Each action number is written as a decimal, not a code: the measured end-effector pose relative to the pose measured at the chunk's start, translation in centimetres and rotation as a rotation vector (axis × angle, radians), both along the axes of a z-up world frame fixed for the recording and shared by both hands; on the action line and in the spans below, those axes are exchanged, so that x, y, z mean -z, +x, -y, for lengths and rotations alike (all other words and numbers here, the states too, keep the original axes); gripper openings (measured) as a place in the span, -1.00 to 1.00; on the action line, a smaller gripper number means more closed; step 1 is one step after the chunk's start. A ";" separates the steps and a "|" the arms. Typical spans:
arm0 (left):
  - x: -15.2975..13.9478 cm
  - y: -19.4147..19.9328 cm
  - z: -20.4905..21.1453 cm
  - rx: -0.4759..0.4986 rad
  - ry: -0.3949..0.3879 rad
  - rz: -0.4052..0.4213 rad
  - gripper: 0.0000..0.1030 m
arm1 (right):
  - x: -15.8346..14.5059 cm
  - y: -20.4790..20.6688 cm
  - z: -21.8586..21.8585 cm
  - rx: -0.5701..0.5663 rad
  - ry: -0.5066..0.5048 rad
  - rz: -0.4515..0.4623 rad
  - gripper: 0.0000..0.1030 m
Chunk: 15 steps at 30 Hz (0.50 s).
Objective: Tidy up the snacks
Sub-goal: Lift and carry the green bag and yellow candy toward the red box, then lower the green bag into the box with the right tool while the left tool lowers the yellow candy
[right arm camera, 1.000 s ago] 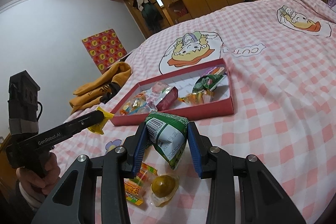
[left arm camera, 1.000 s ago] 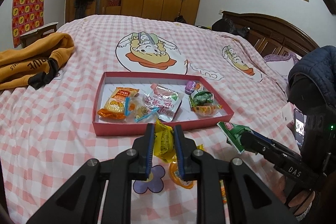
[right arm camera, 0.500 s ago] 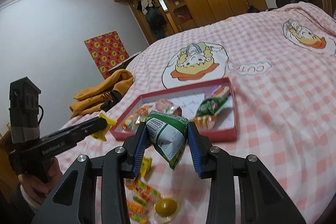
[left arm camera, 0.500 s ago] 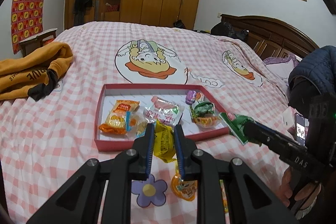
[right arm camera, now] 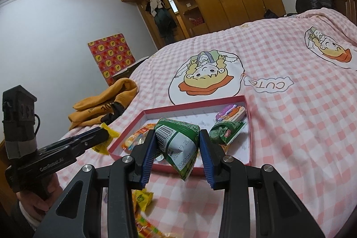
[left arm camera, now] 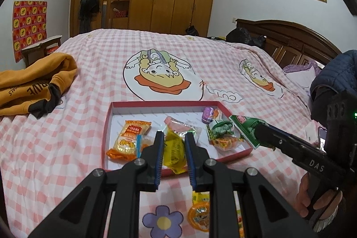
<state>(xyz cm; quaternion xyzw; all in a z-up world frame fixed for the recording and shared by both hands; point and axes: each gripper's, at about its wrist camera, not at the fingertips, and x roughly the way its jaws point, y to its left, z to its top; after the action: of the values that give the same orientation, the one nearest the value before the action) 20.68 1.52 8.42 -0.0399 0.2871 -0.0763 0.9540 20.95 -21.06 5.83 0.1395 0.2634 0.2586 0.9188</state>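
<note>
A shallow red tray (left arm camera: 107, 126) (right arm camera: 249, 144) lies on the pink checked bed and holds several snack packets. My left gripper (left arm camera: 174, 137) is shut on a yellow snack packet (left arm camera: 174, 152), held over the tray's near edge. My right gripper (right arm camera: 177, 139) is shut on a green snack packet (right arm camera: 178, 148), raised above the tray's near side. The left wrist view shows the right gripper (left arm camera: 256, 133) at the tray's right corner with the green packet (left arm camera: 244, 128). The right wrist view shows the left gripper (right arm camera: 104, 134) beside the tray's left edge, holding the yellow packet (right arm camera: 107, 128).
Loose snacks lie on the bed in front of the tray: an orange round jelly cup (left arm camera: 199, 215) and yellow-green packets (right arm camera: 142, 200). An orange hoodie (left arm camera: 33, 86) lies at the left. A dark jacket (left arm camera: 334, 73) and the wooden headboard (left arm camera: 290, 41) are at the right.
Both grippers have lifted and moved forward toward the tray with their packets; the yellow packet now hangs over the tray's near edge and the green packet over its right corner.
</note>
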 end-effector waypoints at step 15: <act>1.3 0.8 0.1 0.079 -0.030 -0.090 -0.84 | 2.5 1.2 0.3 0.005 0.003 -0.044 -0.24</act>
<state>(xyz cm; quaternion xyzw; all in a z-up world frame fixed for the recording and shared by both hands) 21.52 1.41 7.09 -0.0461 0.3300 -0.1163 0.9356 22.12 -21.35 3.37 0.1472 0.2829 0.2536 0.9132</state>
